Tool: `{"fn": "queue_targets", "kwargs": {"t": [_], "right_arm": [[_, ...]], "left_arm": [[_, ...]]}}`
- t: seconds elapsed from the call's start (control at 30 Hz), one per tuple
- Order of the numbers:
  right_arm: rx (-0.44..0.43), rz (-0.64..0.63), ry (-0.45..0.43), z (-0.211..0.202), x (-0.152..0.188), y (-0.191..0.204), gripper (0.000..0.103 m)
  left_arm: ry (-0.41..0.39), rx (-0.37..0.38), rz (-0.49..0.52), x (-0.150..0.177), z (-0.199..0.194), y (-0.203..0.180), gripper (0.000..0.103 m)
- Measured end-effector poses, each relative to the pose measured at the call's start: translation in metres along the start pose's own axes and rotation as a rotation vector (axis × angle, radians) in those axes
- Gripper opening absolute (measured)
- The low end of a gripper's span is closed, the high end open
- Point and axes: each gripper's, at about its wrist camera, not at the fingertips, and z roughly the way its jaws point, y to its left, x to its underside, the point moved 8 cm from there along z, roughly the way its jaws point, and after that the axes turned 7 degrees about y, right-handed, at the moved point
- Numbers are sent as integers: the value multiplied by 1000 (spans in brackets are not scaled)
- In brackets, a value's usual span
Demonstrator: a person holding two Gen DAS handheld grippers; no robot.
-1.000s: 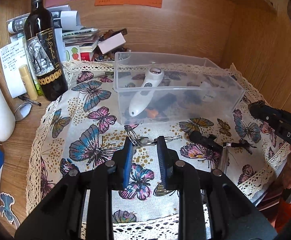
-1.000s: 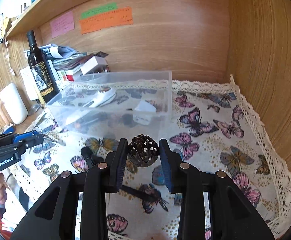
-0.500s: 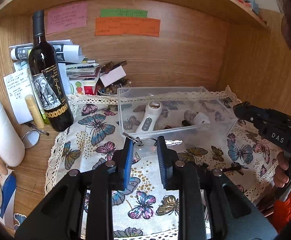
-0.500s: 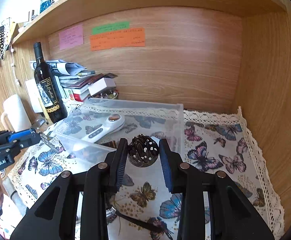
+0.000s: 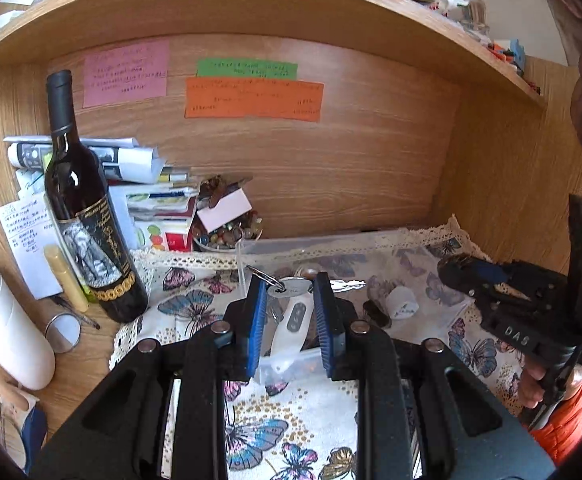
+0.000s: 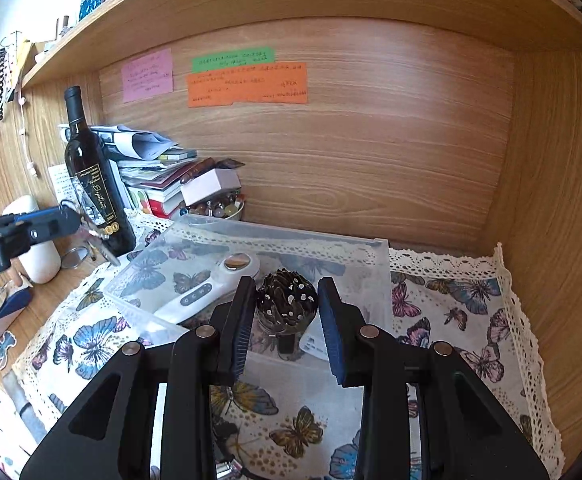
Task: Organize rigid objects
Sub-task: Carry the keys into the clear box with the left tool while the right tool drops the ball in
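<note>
Writing on the pink note [image 5: 126, 73], green note [image 5: 247, 69] and orange note [image 5: 253, 98] is too small for us to read. Clear bin [image 6: 291, 236]: we lose its near wall behind the right gripper [image 6: 287, 322] fingers, and the dark items on its floor are indistinct. White bottle [image 5: 1, 320] is cut by the left frame edge. Key ring [image 5: 281, 284]: we can't tell how many keys. Paper stack [image 6: 151, 160] partly hidden behind the wine bottle [image 6: 91, 176].

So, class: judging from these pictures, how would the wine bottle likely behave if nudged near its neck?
The wine bottle is tall on a narrow base, so it would probably tip rather than slide. It looks like glass: likely heavy and breakable. Once down, its round body could roll.
</note>
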Motion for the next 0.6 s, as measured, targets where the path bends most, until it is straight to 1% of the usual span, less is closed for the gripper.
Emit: {"fn": "queue_targets", "kwargs": {"t": [0.1,0.2,0.4,0.6], "right_arm": [[0,1,2,6,-4,0,30],[0,2,13,14,-6,1,30],[-4,2,65,36,-3,3,30],[-9,-7,124,60,5,6,30]], "left_arm": [[-6,20,-5,-10,3,0,23],[8,27,-6,-13,12,1,23],[81,55,-18,-4,43,3,23],[161,48,-18,12,74,6,23]]}}
